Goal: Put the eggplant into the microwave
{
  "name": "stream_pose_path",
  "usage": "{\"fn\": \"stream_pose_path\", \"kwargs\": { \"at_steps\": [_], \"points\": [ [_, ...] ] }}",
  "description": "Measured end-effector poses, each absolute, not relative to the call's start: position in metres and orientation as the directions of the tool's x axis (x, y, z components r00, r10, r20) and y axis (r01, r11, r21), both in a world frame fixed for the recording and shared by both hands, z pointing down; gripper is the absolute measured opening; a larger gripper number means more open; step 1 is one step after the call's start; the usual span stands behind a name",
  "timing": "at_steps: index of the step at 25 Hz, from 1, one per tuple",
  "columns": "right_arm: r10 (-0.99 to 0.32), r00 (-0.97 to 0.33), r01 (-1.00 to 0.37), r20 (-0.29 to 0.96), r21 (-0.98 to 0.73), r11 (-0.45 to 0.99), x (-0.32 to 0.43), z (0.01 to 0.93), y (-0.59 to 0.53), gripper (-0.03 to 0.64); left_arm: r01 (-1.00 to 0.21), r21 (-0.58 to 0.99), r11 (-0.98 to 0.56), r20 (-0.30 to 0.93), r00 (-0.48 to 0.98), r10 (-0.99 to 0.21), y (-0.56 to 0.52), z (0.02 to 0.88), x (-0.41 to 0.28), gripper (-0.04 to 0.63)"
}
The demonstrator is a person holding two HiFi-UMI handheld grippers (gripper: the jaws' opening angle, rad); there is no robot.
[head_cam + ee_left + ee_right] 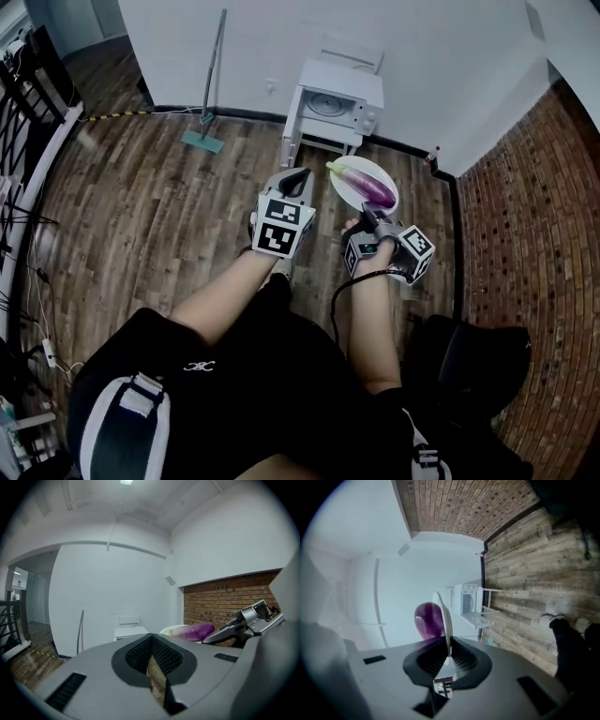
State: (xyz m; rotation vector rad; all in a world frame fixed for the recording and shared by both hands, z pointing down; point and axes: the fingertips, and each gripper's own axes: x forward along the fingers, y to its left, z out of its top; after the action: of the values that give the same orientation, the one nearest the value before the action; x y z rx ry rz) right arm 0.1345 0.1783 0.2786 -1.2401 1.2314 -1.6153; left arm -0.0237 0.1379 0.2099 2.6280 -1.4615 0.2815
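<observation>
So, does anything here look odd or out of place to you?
Nothing is spilled or broken. The one odd sight: the right gripper holds the white plate pinched by its rim alone, with the eggplant lying loose on it, green stem end at the plate's edge. The left gripper is shut and empty.

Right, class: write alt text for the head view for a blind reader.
From above: the right gripper clamps the rim of a white plate carrying a purple eggplant; the left gripper is shut and empty. A white microwave stands ahead by the wall.
</observation>
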Motion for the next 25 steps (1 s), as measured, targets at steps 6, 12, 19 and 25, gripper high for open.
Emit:
{"fn": "stream_pose_path", "kwargs": {
  "at_steps": [6,12,19,25],
  "points": [
    [-0.935,-0.253,0.005,0.250,-0.966,-0.260,0.148,0.278,0.131,0.031,-0.842,0.025,-0.539,0.224,0.530,-0.818,0.087,0.215,-0.008,0.000],
    [-0.936,-0.244,-0.008,0.255,-0.965,-0.261,0.162,0.276,0.077,0.029,-0.836,0.044,-0.548,0.225,0.542,-0.810,0.032,0.218,0.004,0.000],
    [-0.925,-0.252,-0.017,0.284,-0.957,-0.289,0.169,0.281,0.014,0.031,-0.841,0.057,-0.538,0.237,0.535,-0.811,-0.032,0.222,0.009,0.000],
    [-0.920,-0.261,-0.016,0.292,-0.954,-0.298,0.166,0.281,-0.041,0.031,-0.841,0.063,-0.537,0.250,0.534,-0.808,-0.089,0.223,0.007,0.000]
  ]
}}
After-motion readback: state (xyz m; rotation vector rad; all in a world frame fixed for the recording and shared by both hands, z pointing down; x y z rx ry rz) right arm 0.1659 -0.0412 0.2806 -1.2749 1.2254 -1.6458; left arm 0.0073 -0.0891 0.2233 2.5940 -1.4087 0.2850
